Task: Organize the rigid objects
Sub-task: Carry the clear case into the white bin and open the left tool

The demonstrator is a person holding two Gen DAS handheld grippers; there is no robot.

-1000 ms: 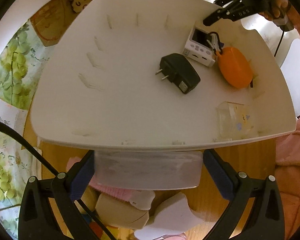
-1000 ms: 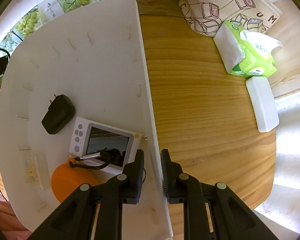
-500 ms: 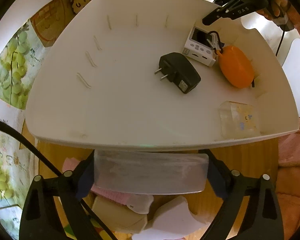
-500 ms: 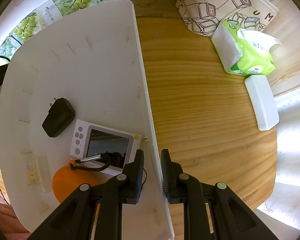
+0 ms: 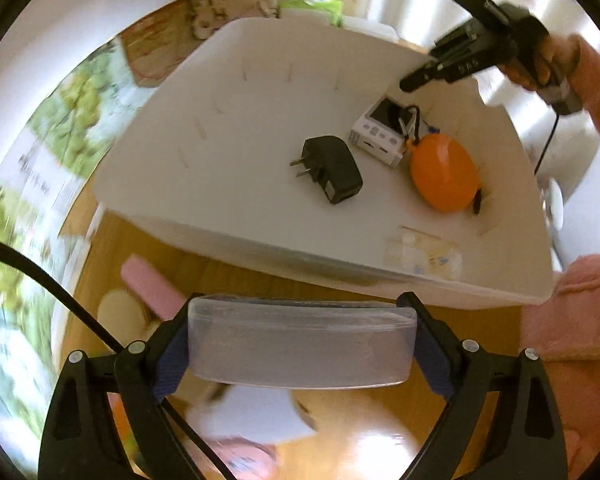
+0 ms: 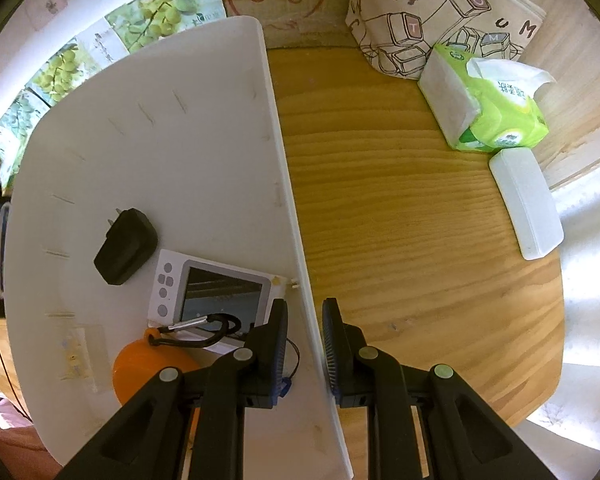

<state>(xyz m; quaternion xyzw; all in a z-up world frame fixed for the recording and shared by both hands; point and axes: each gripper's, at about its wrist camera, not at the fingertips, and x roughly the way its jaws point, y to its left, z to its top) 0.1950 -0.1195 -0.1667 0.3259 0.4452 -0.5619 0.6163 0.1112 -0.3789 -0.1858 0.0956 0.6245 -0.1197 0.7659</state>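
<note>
Translucent plastic marks the clear case (image 5: 300,344) clamped lengthwise between the widely spread jaws of the left gripper (image 5: 300,350), which carries it above the wooden table (image 6: 400,240), just short of the near wall of the white bin (image 5: 228,128); the wide grip suits the case's long axis. Loose items, a pink bar (image 5: 152,288) among them, lie blurred on the table beneath. Inside the bin, from left to right, rest a black plug adapter (image 5: 332,170), a small white screen device (image 5: 384,136) and an orange pouch (image 5: 444,178), with a flat clear packet (image 5: 424,256) at the near wall. At far right, the right gripper (image 6: 305,344) has its jaws drawn close astride the bin's side wall, apparently pinching it to steady the bin for the coming drop.
</note>
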